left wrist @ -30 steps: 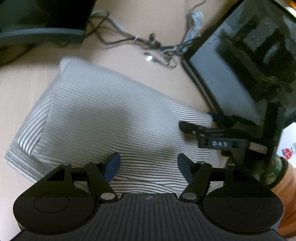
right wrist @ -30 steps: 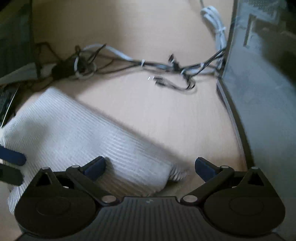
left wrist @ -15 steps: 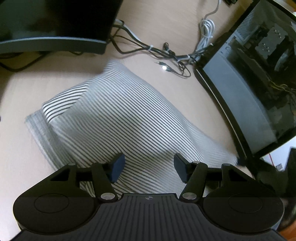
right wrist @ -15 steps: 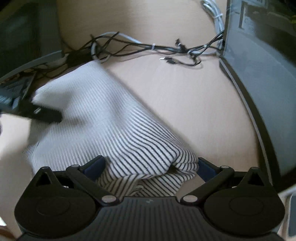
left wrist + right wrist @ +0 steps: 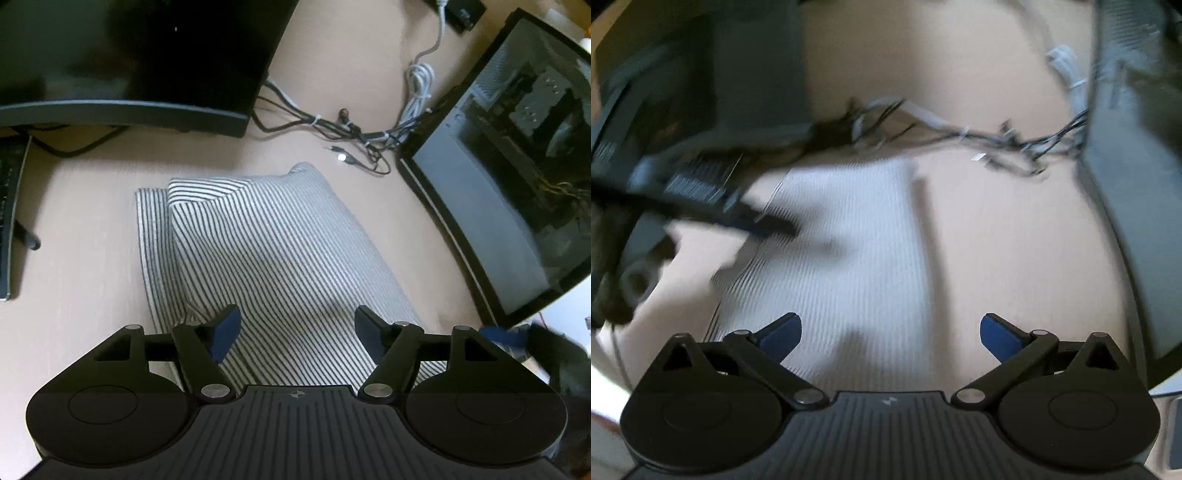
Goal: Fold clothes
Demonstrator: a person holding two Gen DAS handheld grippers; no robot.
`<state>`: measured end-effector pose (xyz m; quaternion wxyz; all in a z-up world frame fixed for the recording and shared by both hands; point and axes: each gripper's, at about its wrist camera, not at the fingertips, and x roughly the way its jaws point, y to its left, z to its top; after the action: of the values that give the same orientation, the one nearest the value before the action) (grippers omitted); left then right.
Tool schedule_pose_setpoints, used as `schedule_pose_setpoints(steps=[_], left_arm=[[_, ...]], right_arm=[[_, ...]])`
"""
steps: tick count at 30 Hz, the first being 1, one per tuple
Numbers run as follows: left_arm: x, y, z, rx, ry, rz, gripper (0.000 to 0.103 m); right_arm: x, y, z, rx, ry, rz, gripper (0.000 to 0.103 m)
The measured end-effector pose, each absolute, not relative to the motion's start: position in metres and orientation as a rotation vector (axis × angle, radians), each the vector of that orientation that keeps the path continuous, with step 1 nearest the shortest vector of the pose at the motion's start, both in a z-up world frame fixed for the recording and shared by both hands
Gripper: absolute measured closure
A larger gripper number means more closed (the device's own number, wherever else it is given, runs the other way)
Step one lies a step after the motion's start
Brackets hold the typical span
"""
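Comparing with a second ago: both grippers have pulled back and up; striped garment (image 5: 273, 251) now shows whole, folded, flat on beige desk (image 5: 81, 258) between monitor (image 5: 129, 62) and glass-sided computer case (image 5: 509, 192). Left gripper (image 5: 297, 334) jaws have just been opening, nothing pinched, cloth below them. Right gripper (image 5: 891, 334) spread wide, empty; its view is blurred. Count: one garment, two grippers, one monitor, one case, one cable tangle (image 5: 354, 136).
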<state>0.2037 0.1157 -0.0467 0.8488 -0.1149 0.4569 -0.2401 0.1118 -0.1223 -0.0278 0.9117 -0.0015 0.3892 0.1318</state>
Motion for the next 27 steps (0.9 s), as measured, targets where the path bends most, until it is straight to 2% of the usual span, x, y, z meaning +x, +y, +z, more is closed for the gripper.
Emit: schedule_pose_setpoints(steps=[2, 4, 6, 8, 9, 14, 22, 25, 27], left_arm=[[0.198, 0.115, -0.042, -0.247, 0.954, -0.535, 0.033], [0.191, 0.111, -0.039, -0.244, 0.948, -0.577, 0.039], [0.185, 0.106, -0.038, -0.246, 0.950, -0.621, 0.040], [0.182, 0.101, -0.044, -0.232, 0.966, -0.630, 0.040], [0.182, 0.099, -0.048, -0.222, 0.979, -0.620, 0.040], [0.184, 0.105, -0.071, -0.219, 1.029, -0.567, 0.044], [0.181, 0.107, -0.073, -0.210, 1.020, -0.565, 0.043], [0.176, 0.115, -0.074, -0.214, 1.018, -0.549, 0.043], [0.172, 0.122, -0.073, -0.215, 1.012, -0.537, 0.042]], right_arm=[[0.115, -0.132, -0.019, 0.012, 0.768, 0.239, 0.000], [0.119, -0.140, -0.013, 0.032, 0.741, 0.221, 0.008], [0.120, -0.141, -0.013, 0.055, 0.745, 0.239, 0.041], [0.122, -0.135, -0.020, 0.059, 0.772, 0.261, 0.054], [0.123, -0.132, -0.024, 0.060, 0.790, 0.276, 0.057], [0.121, -0.115, -0.055, 0.011, 0.883, 0.309, 0.056], [0.114, -0.113, -0.062, -0.013, 0.871, 0.281, 0.054], [0.111, -0.113, -0.064, -0.014, 0.868, 0.258, 0.049], [0.108, -0.116, -0.063, -0.011, 0.871, 0.225, 0.040]])
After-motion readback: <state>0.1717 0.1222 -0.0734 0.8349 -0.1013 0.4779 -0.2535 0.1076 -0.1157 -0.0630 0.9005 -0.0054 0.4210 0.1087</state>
